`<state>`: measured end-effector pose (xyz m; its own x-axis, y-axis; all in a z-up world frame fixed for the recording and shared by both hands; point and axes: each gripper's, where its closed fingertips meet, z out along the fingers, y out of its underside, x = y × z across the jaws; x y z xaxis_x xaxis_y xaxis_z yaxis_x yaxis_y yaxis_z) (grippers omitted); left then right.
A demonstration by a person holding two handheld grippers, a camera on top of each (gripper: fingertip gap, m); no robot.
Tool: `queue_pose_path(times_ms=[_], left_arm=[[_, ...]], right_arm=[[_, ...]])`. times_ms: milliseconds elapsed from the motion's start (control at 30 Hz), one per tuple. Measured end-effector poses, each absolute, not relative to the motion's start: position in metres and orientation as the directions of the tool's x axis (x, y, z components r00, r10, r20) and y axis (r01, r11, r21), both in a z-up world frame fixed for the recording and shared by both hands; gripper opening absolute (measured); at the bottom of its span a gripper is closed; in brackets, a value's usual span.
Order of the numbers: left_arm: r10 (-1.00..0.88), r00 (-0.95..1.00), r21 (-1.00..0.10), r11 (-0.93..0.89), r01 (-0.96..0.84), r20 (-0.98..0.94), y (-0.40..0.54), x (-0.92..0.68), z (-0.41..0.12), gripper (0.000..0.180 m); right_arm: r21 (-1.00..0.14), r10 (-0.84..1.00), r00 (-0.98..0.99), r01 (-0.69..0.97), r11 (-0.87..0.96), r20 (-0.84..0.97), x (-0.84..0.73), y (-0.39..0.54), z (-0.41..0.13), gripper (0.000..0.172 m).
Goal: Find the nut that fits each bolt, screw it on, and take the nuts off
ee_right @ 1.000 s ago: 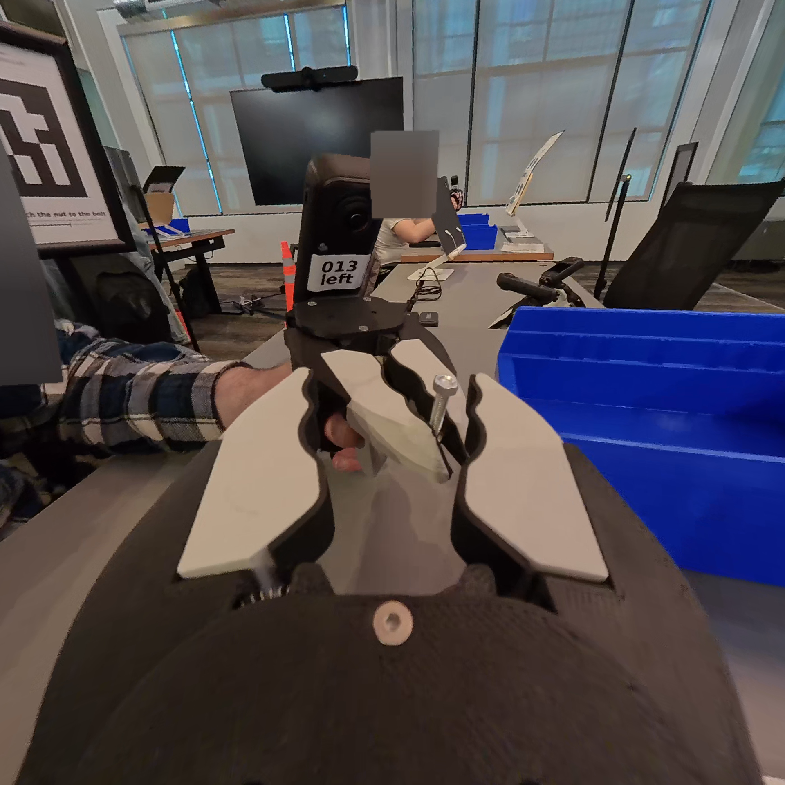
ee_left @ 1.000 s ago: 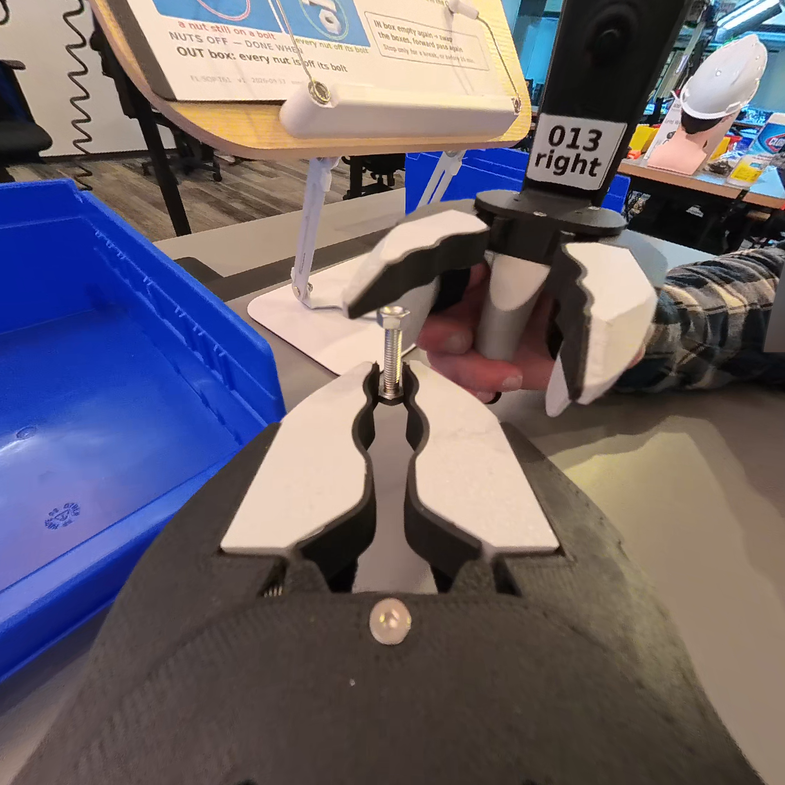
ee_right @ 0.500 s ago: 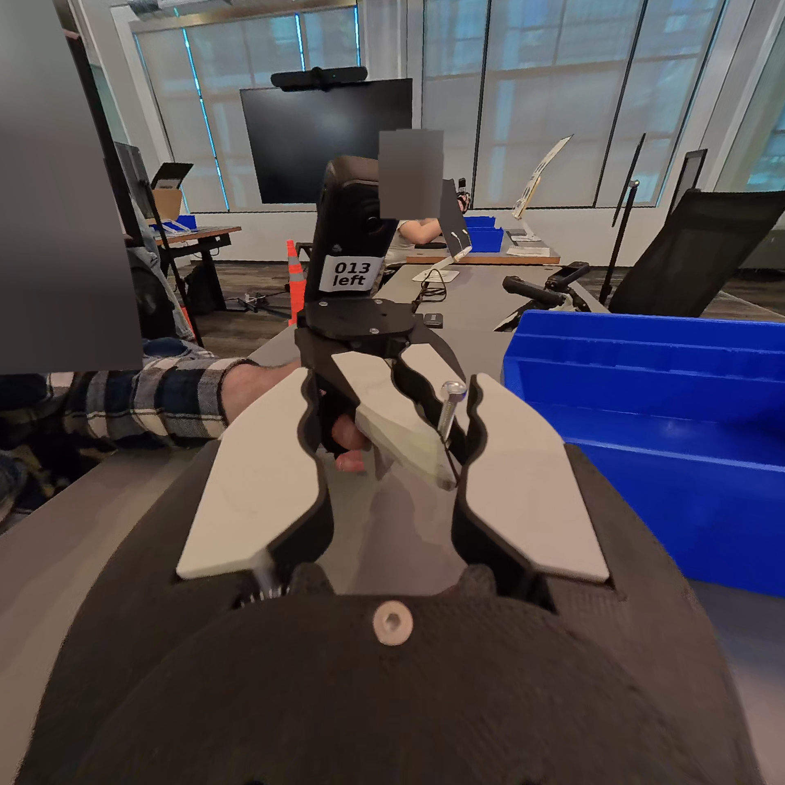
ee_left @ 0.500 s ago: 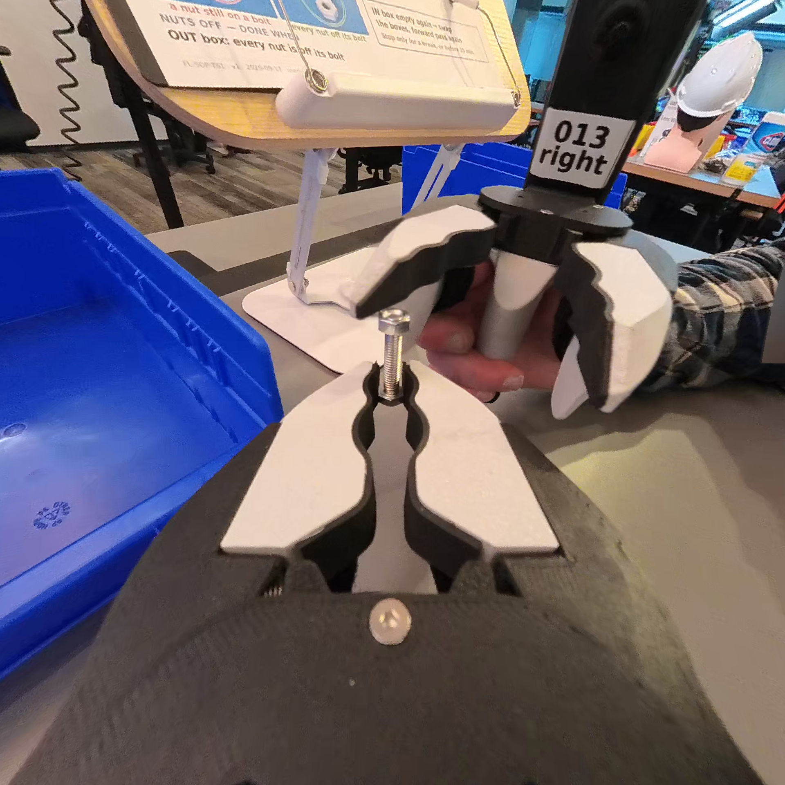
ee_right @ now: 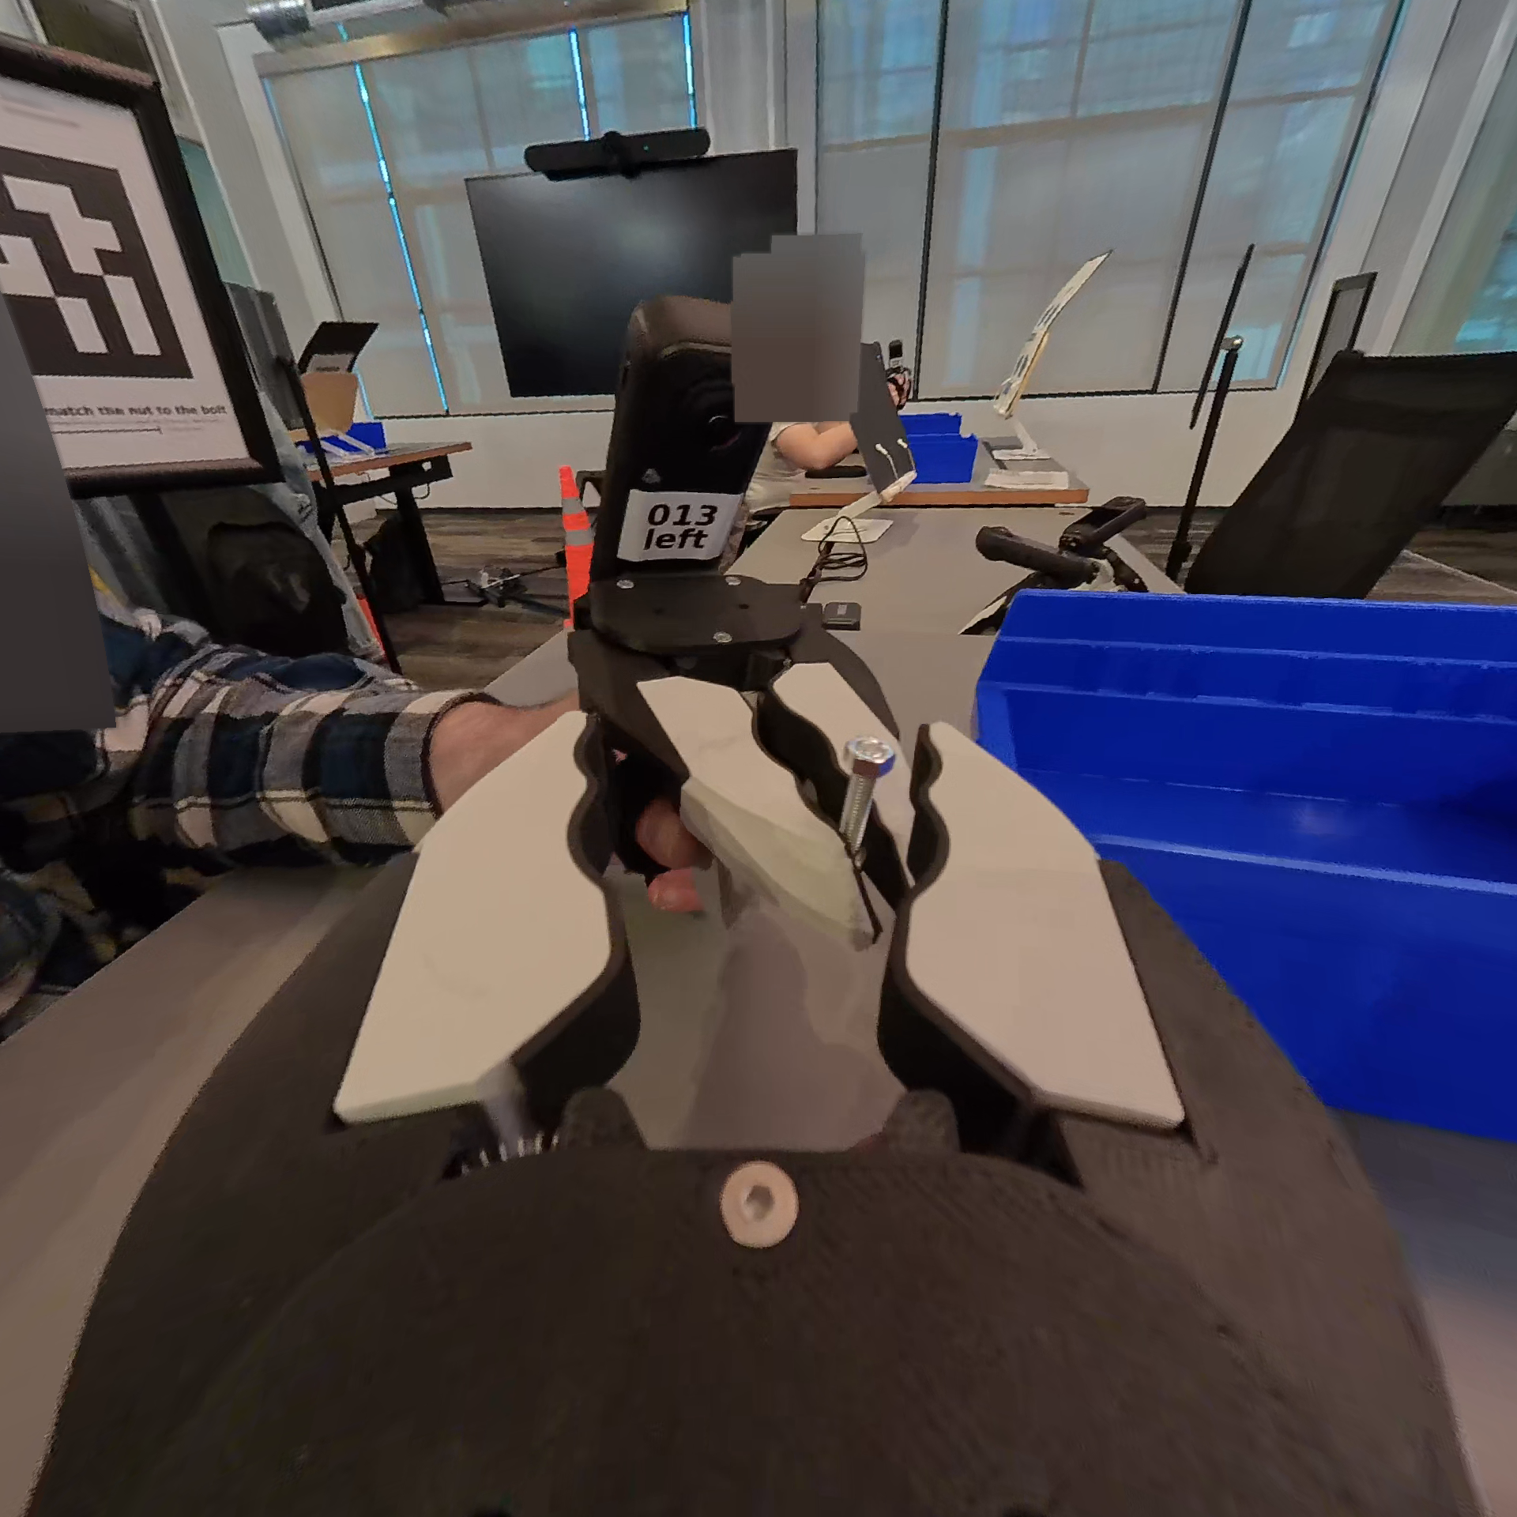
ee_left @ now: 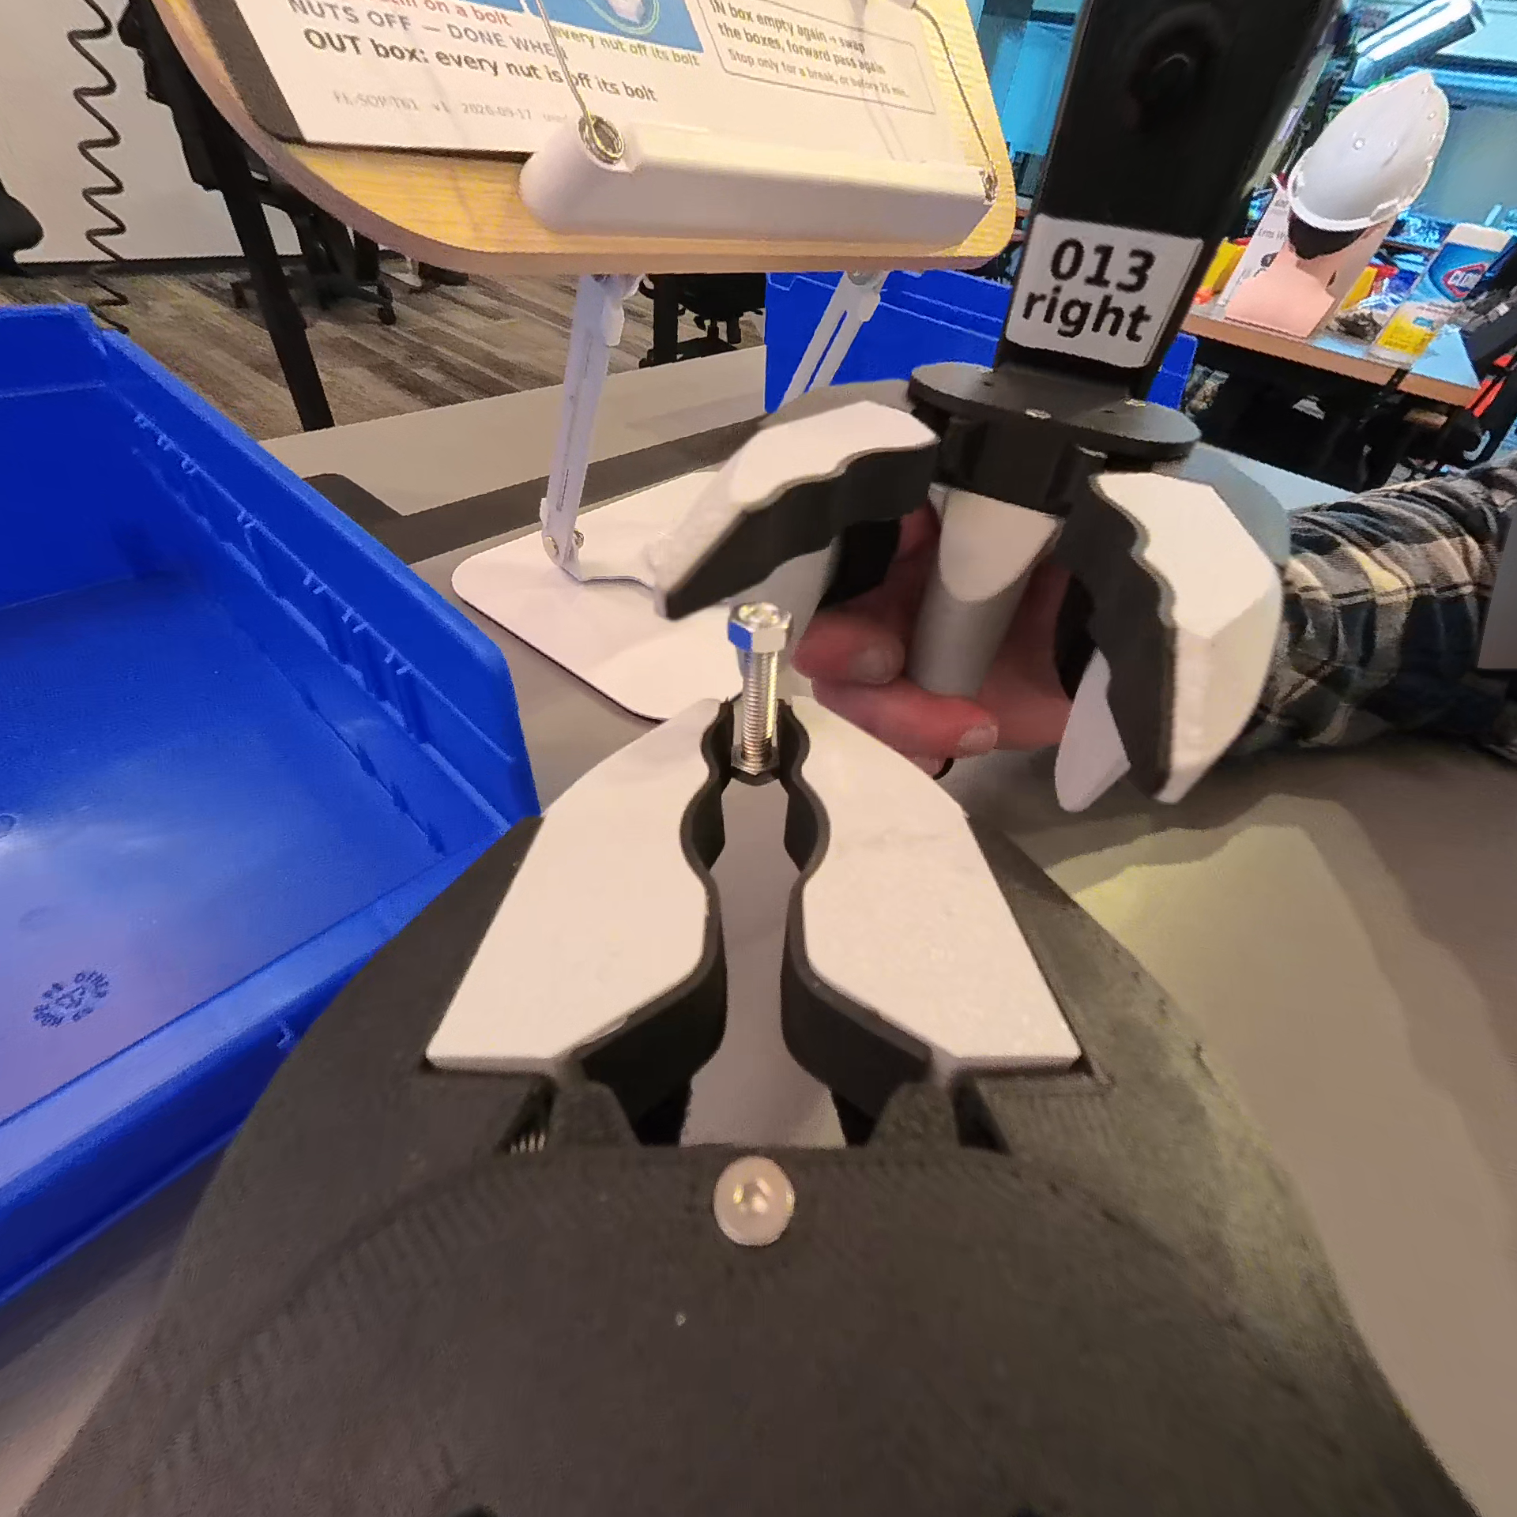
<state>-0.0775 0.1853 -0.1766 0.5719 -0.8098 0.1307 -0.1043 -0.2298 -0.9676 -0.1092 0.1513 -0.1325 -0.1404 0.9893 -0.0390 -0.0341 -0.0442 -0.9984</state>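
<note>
Bolt clamped upright in the left jaws, right jaws spread wide above it

Bolt point(ee_left: 757, 685) stands upright at the tips of the left gripper point(ee_left: 755, 739), its hex head on top and its lower threads pinched between the two nearly closed pads. The left wrist view alone shows a nut point(ee_left: 753, 762) threaded on the shank down inside the notch of those jaws; from the right wrist view that spot is hidden behind the white fingers point(ee_right: 763, 813).

The right gripper point(ee_left: 870, 698) hangs just beyond and above the bolt with its jaws wide apart and nothing between them; one fingertip sits just over the bolt head, apart from it. The right wrist view shows what the other cannot: the bolt point(ee_right: 863, 788) lies inside the open span, close to the right-hand finger and not touching either.

A hand point(ee_left: 919, 681) grips the right gripper's handle. A blue bin point(ee_left: 246, 739) sits on the grey bench point(ee_left: 1272, 944) to the left of the left jaws, and a white-footed sign stand point(ee_left: 575, 591) rises beyond them.
</note>
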Motion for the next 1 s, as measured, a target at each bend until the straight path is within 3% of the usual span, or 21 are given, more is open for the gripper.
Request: queue_pose_path(times_ms=[133, 300, 500, 700, 900, 1000], left_arm=[[-0.803, 0.580, -0.968, -0.234, -0.093, 0.139, 0.187, -0.081, -0.176, 0.010], [-0.797, 0.584, -0.968, -0.240, -0.072, 0.154, 0.188, -0.085, -0.173, 0.010], [-0.823, 0.549, -0.962, -0.248, -0.115, 0.147, 0.183, -0.073, -0.180, 0.010], [-0.813, 0.561, -0.963, -0.251, -0.099, 0.155, 0.185, -0.077, -0.179, 0.010], [-0.803, 0.568, -0.963, -0.260, -0.066, 0.178, 0.187, -0.084, -0.175, 0.010], [-0.816, 0.550, -0.962, -0.262, -0.079, 0.177, 0.185, -0.079, -0.178, 0.010]], right_arm=[[-0.999, 0.987, -0.157, -0.026, -0.030, -0.026, -0.110, 0.147, -0.134, 0.069], [-0.997, 0.987, -0.160, -0.070, -0.038, -0.026, -0.103, 0.151, -0.127, 0.050], [-0.997, 0.991, -0.128, -0.045, -0.056, -0.050, -0.108, 0.156, -0.132, 0.077], [-0.999, 0.985, -0.168, -0.015, -0.032, -0.029, -0.112, 0.145, -0.138, 0.073], [-0.997, 0.988, -0.153, -0.066, -0.038, -0.027, -0.104, 0.152, -0.130, 0.059], [-0.996, 0.991, -0.128, -0.072, -0.058, -0.048, -0.104, 0.158, -0.130, 0.067]])
